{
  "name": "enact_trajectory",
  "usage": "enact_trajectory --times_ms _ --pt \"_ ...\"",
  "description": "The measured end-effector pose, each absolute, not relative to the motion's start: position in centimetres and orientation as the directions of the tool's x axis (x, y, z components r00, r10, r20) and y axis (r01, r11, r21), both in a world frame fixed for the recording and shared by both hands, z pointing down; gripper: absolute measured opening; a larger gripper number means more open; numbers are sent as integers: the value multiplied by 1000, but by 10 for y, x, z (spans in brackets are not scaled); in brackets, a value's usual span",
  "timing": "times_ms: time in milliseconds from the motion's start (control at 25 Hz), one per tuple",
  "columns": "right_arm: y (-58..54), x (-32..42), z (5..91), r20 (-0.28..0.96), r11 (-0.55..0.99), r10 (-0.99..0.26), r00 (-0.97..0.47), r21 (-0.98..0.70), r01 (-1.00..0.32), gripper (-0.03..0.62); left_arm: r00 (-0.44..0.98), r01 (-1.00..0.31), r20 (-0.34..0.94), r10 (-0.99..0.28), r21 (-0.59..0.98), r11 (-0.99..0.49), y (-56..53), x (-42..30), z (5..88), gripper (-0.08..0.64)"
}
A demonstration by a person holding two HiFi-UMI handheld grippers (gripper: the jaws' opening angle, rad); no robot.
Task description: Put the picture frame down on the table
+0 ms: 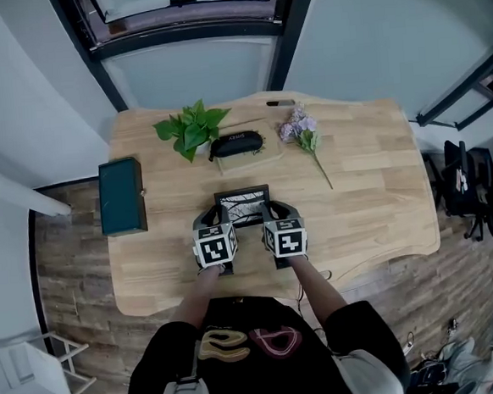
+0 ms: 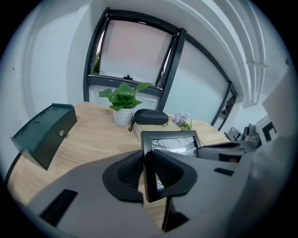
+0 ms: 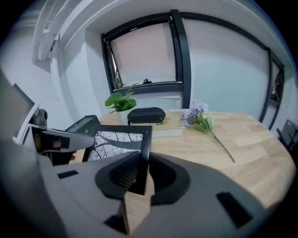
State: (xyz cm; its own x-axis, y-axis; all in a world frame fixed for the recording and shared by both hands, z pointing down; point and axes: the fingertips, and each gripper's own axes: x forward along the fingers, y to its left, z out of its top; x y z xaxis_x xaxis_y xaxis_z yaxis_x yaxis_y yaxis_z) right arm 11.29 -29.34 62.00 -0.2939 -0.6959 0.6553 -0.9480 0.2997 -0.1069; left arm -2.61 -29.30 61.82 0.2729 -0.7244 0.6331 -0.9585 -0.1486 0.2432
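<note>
From the head view, the picture frame [image 1: 242,207] sits between the two tools over the near middle of the wooden surface [image 1: 373,190]. The left gripper [image 1: 208,220] is at its left edge and the right gripper [image 1: 278,215] at its right edge. From this steep angle I cannot tell whether the lower edge touches the wood. Only this view gives the layout. A dark green box [image 1: 121,196] overhangs the left edge. A leafy plant [image 1: 192,128], a black case [image 1: 235,143] and a sprig of lilac flowers [image 1: 303,133] line the far side, well apart from the frame.

The left gripper view settles the grip: its jaws are clenched on the frame's left rail, with a pad pressing each face. The frame leans back, and its bottom corner juts below the jaws with bare wood showing beyond it. It therefore looks to be just off the surface rather than resting on it. The other tool's body shows at the far rail.

The right gripper view shows its jaws clamped on the right rail in the same way. It alone shows the print clearly: black branching lines on white.

My reading is that the carry is done and the frame is over a bare patch. The last lowering, settling it and letting go are yet to come.
</note>
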Motion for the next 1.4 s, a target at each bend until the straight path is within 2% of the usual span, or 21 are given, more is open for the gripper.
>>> enact_trajectory --times_ms 640,1400 --pt "-331 101 683 777 256 -577 -250 -119 -959 77 249 -966 745 -619 240 -100 -329 -39 682 80" --pt "-344 96 714 829 256 -504 -242 -124 -959 77 270 -958 808 -524 281 -61 -337 -43 719 84"
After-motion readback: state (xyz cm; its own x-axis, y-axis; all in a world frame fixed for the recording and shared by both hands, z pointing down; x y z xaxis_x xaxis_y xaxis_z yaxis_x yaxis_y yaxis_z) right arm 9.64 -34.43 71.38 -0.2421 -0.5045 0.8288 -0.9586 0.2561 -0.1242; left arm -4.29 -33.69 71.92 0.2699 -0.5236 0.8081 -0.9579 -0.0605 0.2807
